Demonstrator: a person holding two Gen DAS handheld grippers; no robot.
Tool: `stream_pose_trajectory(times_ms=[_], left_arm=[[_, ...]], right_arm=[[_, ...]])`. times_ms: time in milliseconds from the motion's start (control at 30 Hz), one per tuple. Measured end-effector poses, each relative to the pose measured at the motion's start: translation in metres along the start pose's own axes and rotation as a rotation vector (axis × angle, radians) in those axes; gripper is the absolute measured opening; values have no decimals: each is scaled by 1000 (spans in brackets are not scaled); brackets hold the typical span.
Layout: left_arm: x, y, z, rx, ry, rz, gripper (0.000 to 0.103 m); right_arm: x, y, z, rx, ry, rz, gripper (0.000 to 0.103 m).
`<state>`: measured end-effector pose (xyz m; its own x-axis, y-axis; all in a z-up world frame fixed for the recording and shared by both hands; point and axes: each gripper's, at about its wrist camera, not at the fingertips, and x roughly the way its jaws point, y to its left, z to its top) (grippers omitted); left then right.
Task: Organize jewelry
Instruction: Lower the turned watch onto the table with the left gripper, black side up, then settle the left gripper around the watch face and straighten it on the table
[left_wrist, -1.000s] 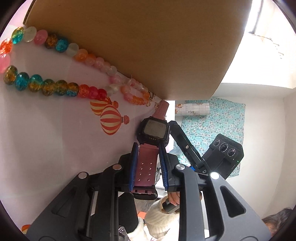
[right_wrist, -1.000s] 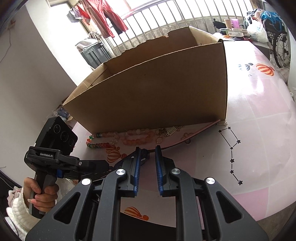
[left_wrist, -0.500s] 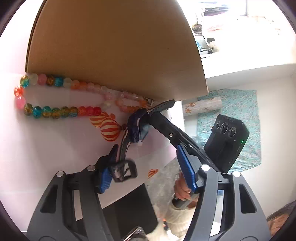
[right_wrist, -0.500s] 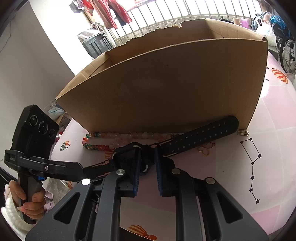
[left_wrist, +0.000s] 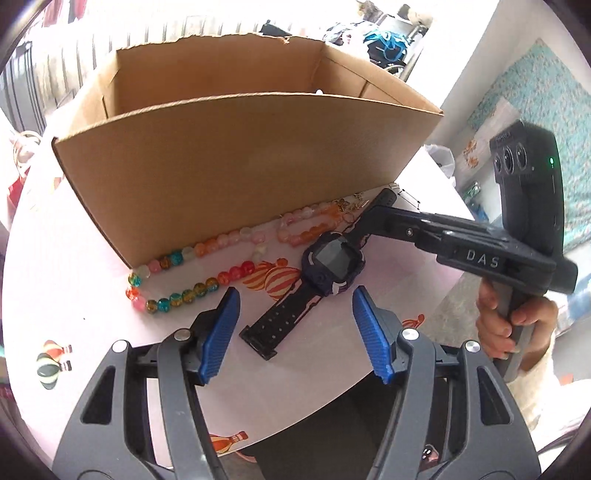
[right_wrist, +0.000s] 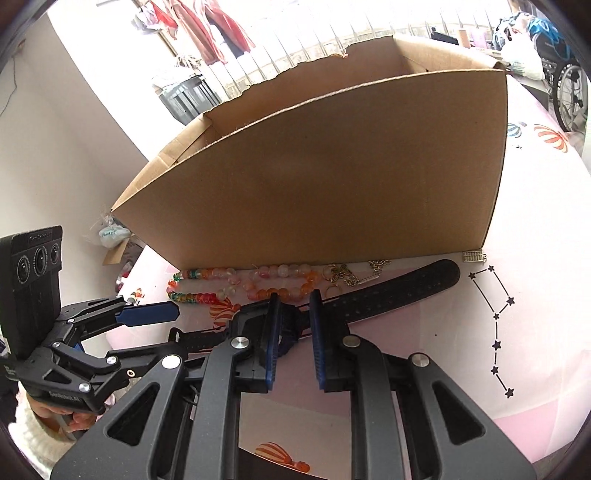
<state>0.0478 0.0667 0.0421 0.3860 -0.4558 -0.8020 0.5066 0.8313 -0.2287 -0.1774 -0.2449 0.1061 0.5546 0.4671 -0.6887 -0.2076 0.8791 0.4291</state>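
Holding the watch (left_wrist: 332, 264) by its strap with the right hand-held gripper (right_wrist: 293, 314), blue pads nearly together, pinching the band just right of the watch body, apparently to keep it from sliding on the pink desk (left_wrist: 74, 295). Hovering above and nearer with the left hand-held gripper (left_wrist: 295, 325), jaws spread wide and gripping nothing, the near strap end showing in the gap but touched by neither pad, presumably freeing the watch for the right side alone to carry. Lying flat on the desk, near the open cardboard box (left_wrist: 240, 166), the watch with one strap running toward the near edge and the other toward the box's right corner. Resting against the foot of the box's near wall, a string of coloured glass beads (left_wrist: 192, 273), looped back on itself, with small metal charms (right_wrist: 341, 273) just right of it, next to the far strap. Waiting with its top open, the box, likely the place for the jewelry; seemingly nothing in it yet, though its floor is hidden.
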Motion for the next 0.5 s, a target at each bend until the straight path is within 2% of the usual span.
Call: stream_pose_trajectory(times_ms=[67,200,400,433,500], left_arm=[[-2,-1,-2,62,-8,21,60],[21,-34,1,192,7,39,67],[44,-37,7,239,40,30,69],[50,-40,8,253,50,29,67],[53,-43,6,288,63,60,56]], right_arm=[[-4,-2,1,13,-6,5,17],[-10,-2,2,19,-13,13,17],[-14,-7,-2,41,8,46,17],[-14,-9,-3,49,17,56,17],[-16,-14,-5,64,27,65,18]])
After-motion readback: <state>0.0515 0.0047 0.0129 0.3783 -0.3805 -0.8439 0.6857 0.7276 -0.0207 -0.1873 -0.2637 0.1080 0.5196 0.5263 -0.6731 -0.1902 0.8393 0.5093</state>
